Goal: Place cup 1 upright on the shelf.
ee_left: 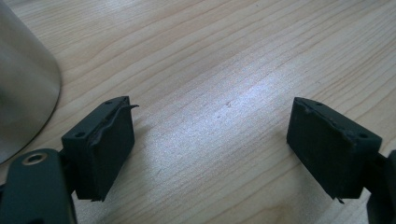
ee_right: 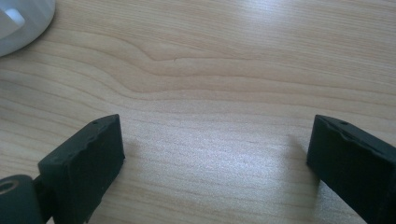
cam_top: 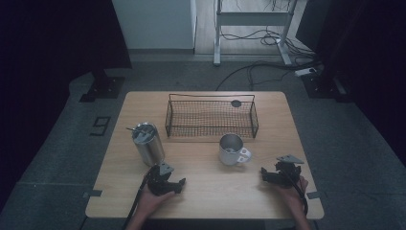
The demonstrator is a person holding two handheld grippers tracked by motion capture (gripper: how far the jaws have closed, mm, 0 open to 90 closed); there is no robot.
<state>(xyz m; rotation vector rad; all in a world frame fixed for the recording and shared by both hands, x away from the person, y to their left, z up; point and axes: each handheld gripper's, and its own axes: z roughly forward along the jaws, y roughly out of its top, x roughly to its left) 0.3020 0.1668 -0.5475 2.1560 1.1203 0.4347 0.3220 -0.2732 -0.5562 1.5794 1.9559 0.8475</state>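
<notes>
A steel tumbler [cam_top: 148, 143] with a thin utensil standing in it is on the left of the wooden table [cam_top: 215, 196]. A pale mug [cam_top: 232, 149] sits near the middle, its handle toward the right front. Behind them stands a dark wire basket [cam_top: 211, 117] with a small dark disc at its back right. My left gripper [cam_top: 175, 178] rests near the front edge, just in front of the tumbler, open and empty. In the left gripper view the jaws [ee_left: 210, 109] gape over bare wood, with the tumbler [ee_left: 23, 79] at the left. My right gripper [cam_top: 267, 173] is open right of the mug; its jaws [ee_right: 215, 126] stand wide, and the mug [ee_right: 21, 18] is at the top left.
The table stands on a grey floor. Beyond it are a white desk frame [cam_top: 218, 33] and loose cables [cam_top: 268, 38]. Dark curtains hang at both sides, with black stand feet [cam_top: 101, 88] at the far left.
</notes>
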